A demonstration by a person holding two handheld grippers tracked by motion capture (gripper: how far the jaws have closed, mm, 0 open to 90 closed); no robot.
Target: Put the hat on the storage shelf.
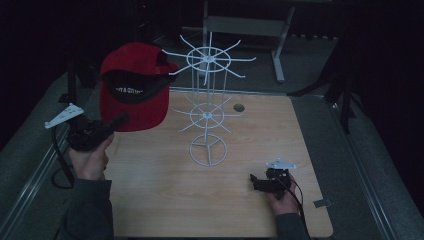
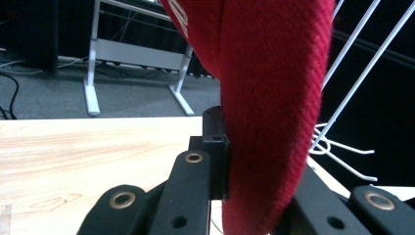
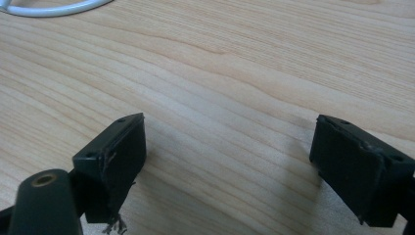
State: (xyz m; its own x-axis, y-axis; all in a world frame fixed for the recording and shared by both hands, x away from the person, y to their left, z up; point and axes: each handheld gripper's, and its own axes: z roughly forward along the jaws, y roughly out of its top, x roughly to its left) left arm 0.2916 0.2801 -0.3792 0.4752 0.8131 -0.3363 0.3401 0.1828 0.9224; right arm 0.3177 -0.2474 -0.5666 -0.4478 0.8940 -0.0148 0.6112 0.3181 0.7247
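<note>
A red cap [image 1: 132, 92] with a dark inner band hangs in the air at the left, next to the upper prongs of a white wire rack [image 1: 207, 107]. My left gripper [image 1: 117, 121] is shut on the cap's brim; in the left gripper view the red cloth [image 2: 269, 107] is pinched between the black jaws. My right gripper [image 1: 256, 181] rests low over the wooden table [image 1: 165, 200] at the front right, and in the right gripper view it [image 3: 227, 156] stands open with bare wood between its fingers.
The rack stands on a ring base [image 1: 208, 150] at the table's middle, its prongs spreading at two levels. A small dark hole [image 1: 238, 107] lies behind it. A metal frame leg [image 1: 277, 55] stands on the floor beyond the table.
</note>
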